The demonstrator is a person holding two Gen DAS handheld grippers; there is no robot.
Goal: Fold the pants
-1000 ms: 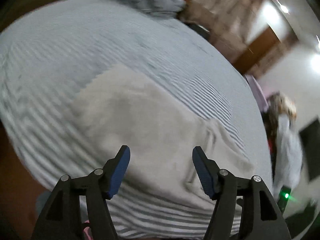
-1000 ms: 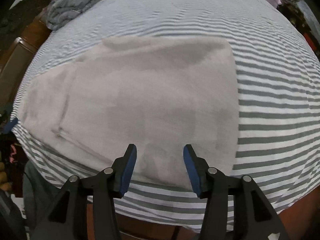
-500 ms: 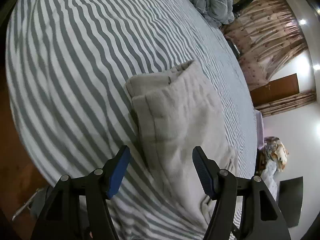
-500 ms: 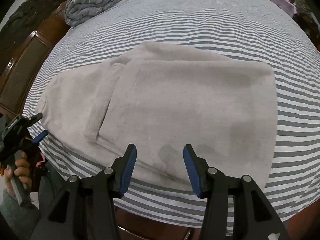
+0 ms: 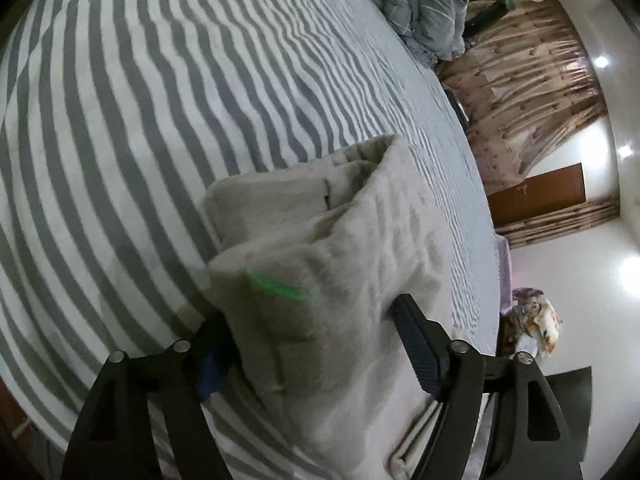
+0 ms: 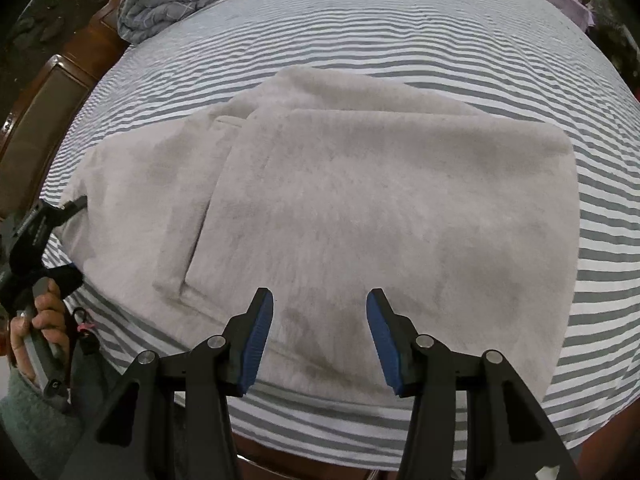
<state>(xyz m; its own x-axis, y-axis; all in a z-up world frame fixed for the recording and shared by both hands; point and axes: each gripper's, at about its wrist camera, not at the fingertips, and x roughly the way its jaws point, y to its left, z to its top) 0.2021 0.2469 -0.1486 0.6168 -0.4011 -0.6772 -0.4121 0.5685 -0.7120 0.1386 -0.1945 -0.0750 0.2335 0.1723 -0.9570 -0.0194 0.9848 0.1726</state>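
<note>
Left wrist view: left gripper (image 5: 316, 344), fingers spread, is straddling the end of the beige pants (image 6: 360, 216) lying partly folded on the striped bed (image 6: 400, 32), while right gripper (image 6: 320, 336) is hovering open; next, probably closing and carrying that end rightward.

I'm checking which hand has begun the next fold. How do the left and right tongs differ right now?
The left tongs straddle the end of the pants, fabric bunched between their pads; the right tongs have nothing between theirs. The left sits at the pants' narrow end, while the right hangs above the long near edge over the striped bed. Both are open, with blue pads.
</note>
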